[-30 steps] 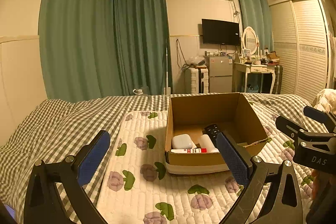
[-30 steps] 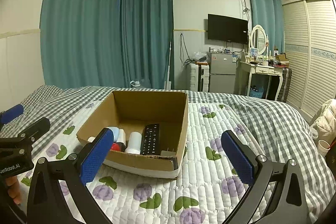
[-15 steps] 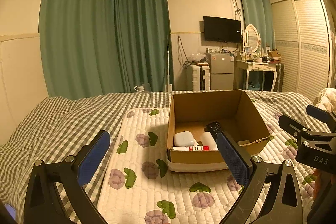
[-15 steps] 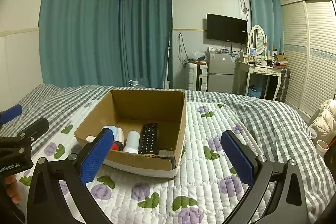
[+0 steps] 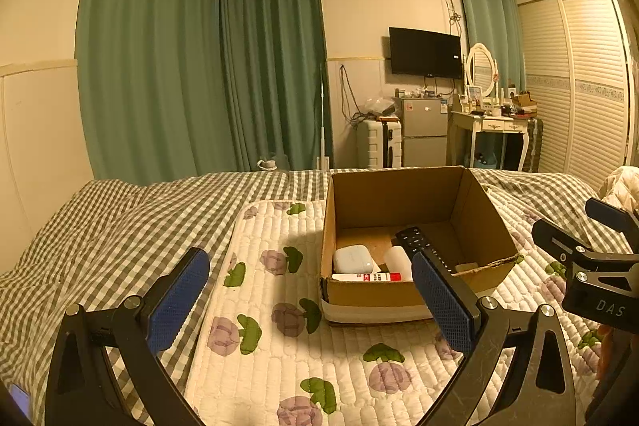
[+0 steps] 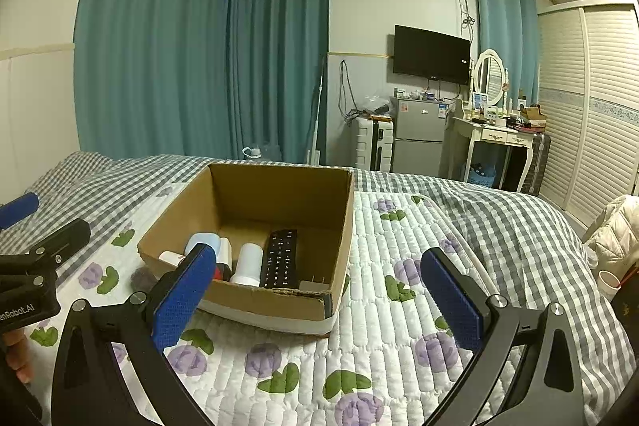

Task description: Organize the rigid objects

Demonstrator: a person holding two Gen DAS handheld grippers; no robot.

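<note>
Left claw (image 5: 309,296): spread wide, nothing held, raised above the quilted floral mat (image 5: 279,326) on the bed, aimed at the left near corner of the cardboard box (image 5: 371,292).

Cardboard box: open-topped, resting on the mat toward the middle of the bed. Contents, left to right in the right wrist view: red-and-white tube (image 6: 171,257) against the near-left wall; white earbud case (image 6: 203,241); small white bottle (image 6: 226,253); white cylindrical container (image 6: 247,263) lying on its side; black remote control (image 6: 280,259) lying flat, lengthwise; small flat item in the near-right corner, too unclear to identify.

Right claw (image 6: 313,296): spread wide, nothing held, raised above the mat before the box's near wall.

No loose rigid object visible on the mat or the checked bedcover (image 5: 120,222). Judged step: collection complete or nearly so, both claws clear of the box. Next move, if any: scan of the bed edges for leftover items; otherwise, straightening of the contents, calling for a descent inside the walls without snagging the near rim.
</note>
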